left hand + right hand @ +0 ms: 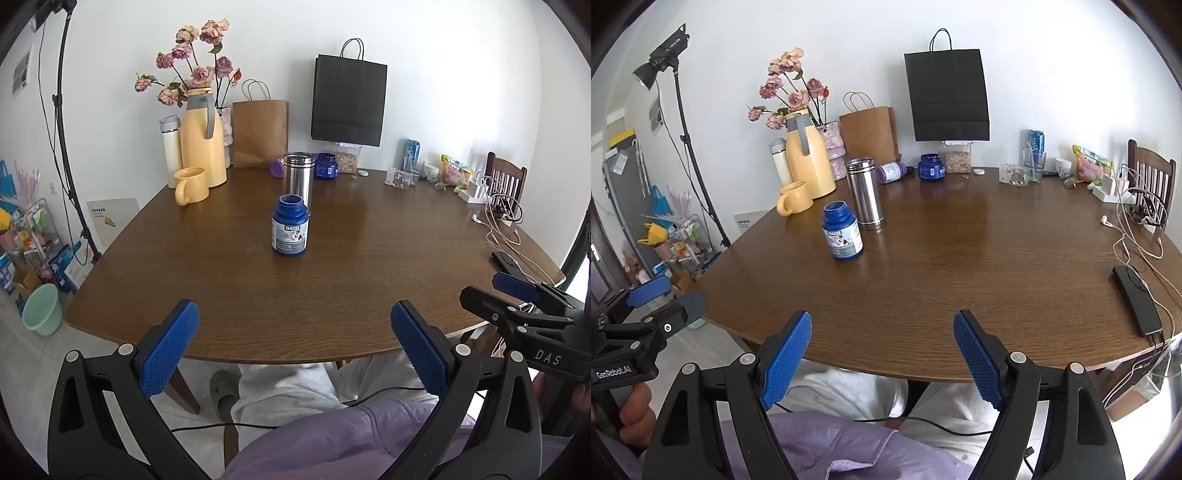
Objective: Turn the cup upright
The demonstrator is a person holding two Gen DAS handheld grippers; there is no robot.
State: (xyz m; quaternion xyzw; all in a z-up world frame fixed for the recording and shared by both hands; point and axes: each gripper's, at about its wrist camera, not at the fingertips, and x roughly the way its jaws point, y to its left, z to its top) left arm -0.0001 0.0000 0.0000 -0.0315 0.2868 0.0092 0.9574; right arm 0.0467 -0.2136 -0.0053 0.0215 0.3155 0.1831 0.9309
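The steel cup [298,176] is a tall, plain cylinder of brushed metal with a ridged band at its top rim. It stands on end on the wooden table [332,280], just behind the blue bottle [290,226]; whether the end facing up is its mouth or its base cannot be told. The blue bottle, with a white label and a dog pictured on it, stands upright near the middle of the table and serves as the marker for everything else.

Well in front of the bottle, at the near table edge, the left gripper [295,347] hangs with its blue-padded fingers spread wide and nothing between them. The right gripper [882,356] is likewise spread wide and bare, hovering over the same near edge.

Left of the bottle and further back sit a yellow mug [191,184] and a yellow thermos jug [201,140].

The right wrist view alone shows the purple bottle [893,172] lying on its side behind the cup, a studio lamp [663,53] on its stand far left, and a dark phone [1137,304] far right of the bottle. The left wrist view alone shows a green bucket [42,308] on the floor, left of the table.
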